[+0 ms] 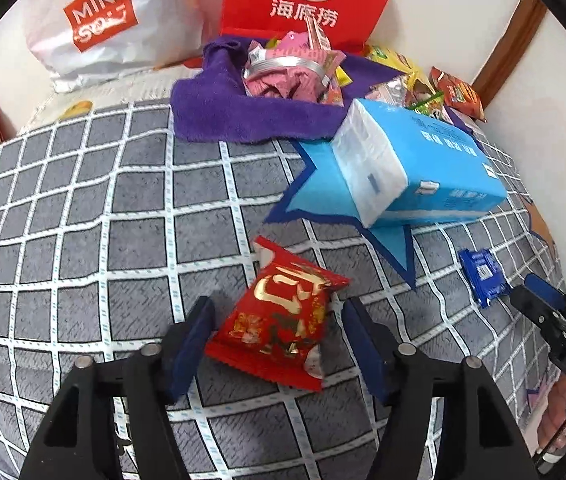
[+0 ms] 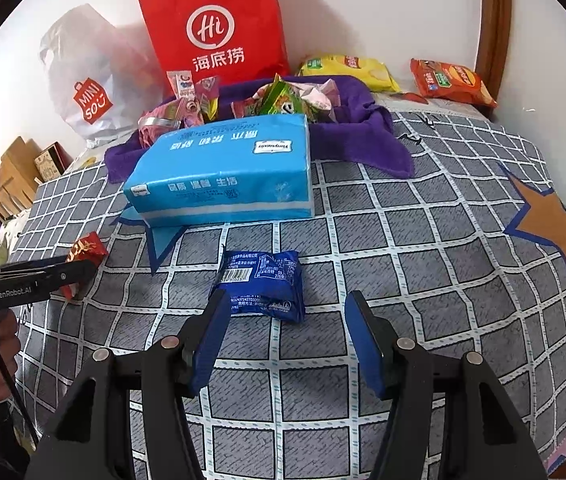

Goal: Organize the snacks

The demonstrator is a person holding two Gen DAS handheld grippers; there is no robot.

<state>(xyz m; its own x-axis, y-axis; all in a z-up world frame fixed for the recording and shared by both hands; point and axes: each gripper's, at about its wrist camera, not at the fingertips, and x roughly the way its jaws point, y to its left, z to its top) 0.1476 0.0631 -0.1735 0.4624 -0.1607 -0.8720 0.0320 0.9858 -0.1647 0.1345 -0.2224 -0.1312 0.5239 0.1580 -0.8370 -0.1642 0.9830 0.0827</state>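
Observation:
A red snack packet [image 1: 287, 300] with gold print lies flat on the grey checked bedcover [image 1: 83, 220]. My left gripper [image 1: 277, 316] is open around it, a blue pad on each side, with a gap showing on the right side. A dark blue snack packet [image 2: 261, 284] lies barcode side up just ahead of my right gripper [image 2: 286, 306], which stands open, its left fingertip overlapping the packet's lower corner. In the left wrist view the blue packet [image 1: 483, 276] lies at the right, with the right gripper [image 1: 539, 300] close behind it.
A blue tissue pack [image 2: 223, 168] lies mid-bed. Behind it a purple towel [image 2: 379, 140] holds several mixed snacks. A red paper bag [image 2: 215, 32] and a white plastic bag [image 2: 87, 80] lean on the wall. Yellow [image 2: 347, 68] and orange [image 2: 451, 80] chip bags lie far right.

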